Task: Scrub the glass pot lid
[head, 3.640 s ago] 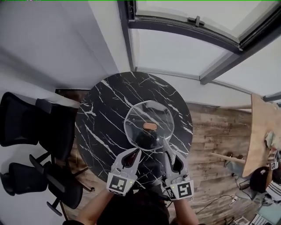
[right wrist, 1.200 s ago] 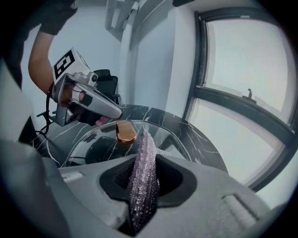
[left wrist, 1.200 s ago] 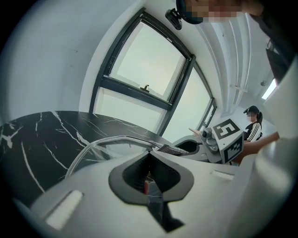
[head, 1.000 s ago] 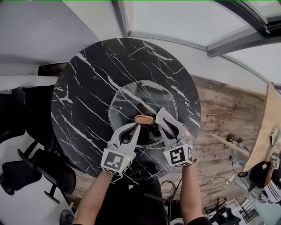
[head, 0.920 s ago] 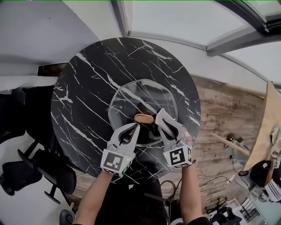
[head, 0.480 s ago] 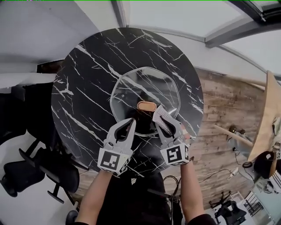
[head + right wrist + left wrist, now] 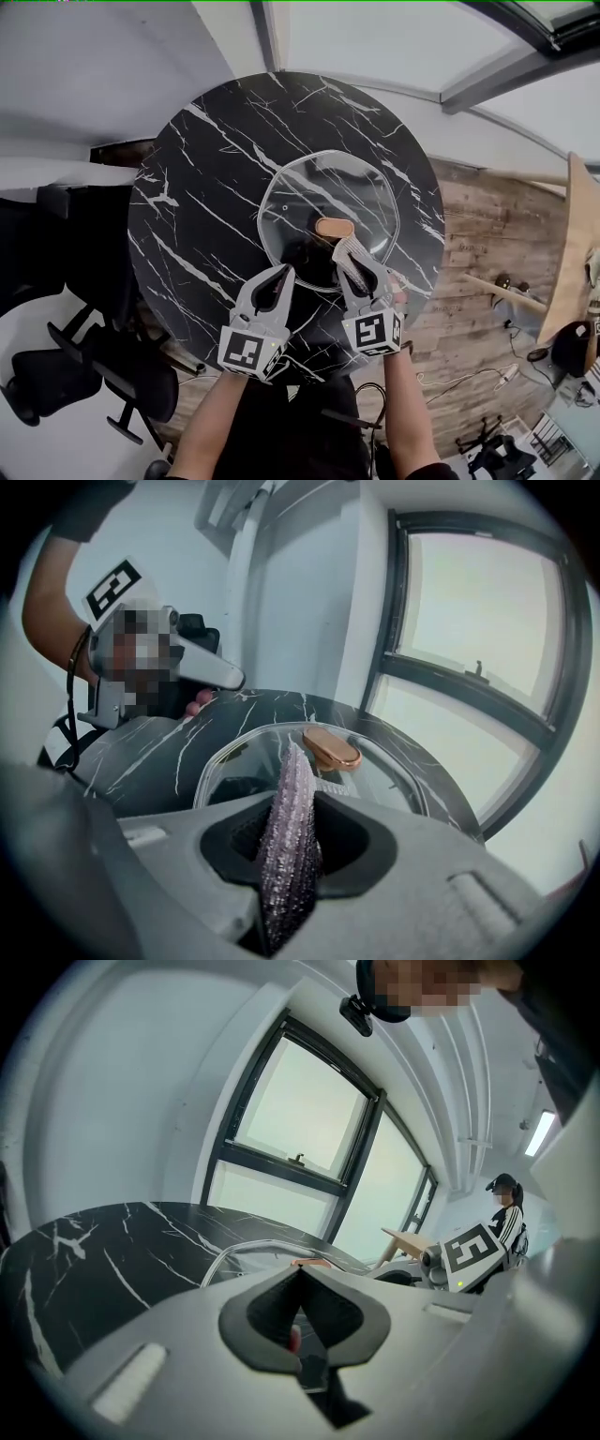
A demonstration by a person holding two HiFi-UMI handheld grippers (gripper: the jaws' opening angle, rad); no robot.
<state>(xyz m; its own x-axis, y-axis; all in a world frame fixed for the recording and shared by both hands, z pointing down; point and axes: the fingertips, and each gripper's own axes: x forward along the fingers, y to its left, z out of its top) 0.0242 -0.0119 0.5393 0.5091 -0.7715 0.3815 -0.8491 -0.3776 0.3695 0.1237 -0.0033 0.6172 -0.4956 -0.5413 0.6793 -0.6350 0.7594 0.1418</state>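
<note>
A clear glass pot lid (image 7: pixel 305 192) with a copper knob (image 7: pixel 334 228) lies flat in the middle of a round black marble table (image 7: pixel 202 187). My right gripper (image 7: pixel 345 249) is shut on a sparkly purple-grey scrub pad (image 7: pixel 352 257), whose tip rests on the lid just on the near side of the knob. In the right gripper view the scrub pad (image 7: pixel 289 841) sticks out toward the knob (image 7: pixel 331 748) over the lid (image 7: pixel 230 761). My left gripper (image 7: pixel 283 272) is shut with nothing in it, at the lid's near-left rim. In the left gripper view the lid (image 7: pixel 246 1249) lies just beyond the shut jaws.
Black office chairs (image 7: pixel 56 272) stand to the table's left. A wooden floor (image 7: pixel 478 244) and a second wooden tabletop (image 7: pixel 581 234) are to the right. A white wall and window frame (image 7: pixel 281 37) run behind the table. A person (image 7: pixel 506 1213) sits far off.
The right gripper with the scrub pad has slid across the lid, from the right of the knob to just in front of it. The left gripper has drawn back from the knob to the rim.
</note>
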